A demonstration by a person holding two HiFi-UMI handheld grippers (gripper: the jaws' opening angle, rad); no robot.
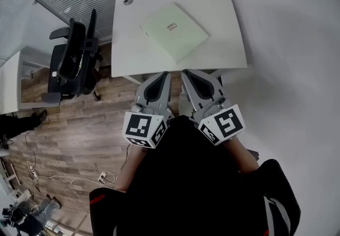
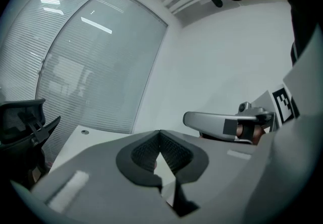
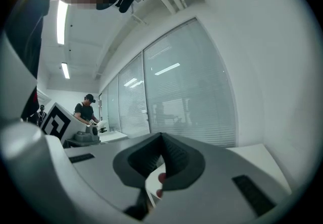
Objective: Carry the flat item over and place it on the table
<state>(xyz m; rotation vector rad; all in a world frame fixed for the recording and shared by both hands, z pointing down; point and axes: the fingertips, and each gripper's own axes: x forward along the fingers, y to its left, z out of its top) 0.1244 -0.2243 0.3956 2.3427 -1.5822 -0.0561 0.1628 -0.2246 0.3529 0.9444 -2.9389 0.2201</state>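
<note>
The flat item [image 1: 174,32] lies on the bench [image 1: 228,43] at 12 o'clock, the left claw [image 1: 165,74] and right claw [image 1: 186,73] are both shut and empty, yet a careless bump could push it off the near edge.

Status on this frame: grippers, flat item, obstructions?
Left gripper shut, empty; right gripper shut, empty, both by the table's near edge. Pale green flat item lies on table, untouched. Nothing in the way.

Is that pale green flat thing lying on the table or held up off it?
Lying on it: the green sheet rests flat on the white table, inside its edges, with nothing touching it.
</note>
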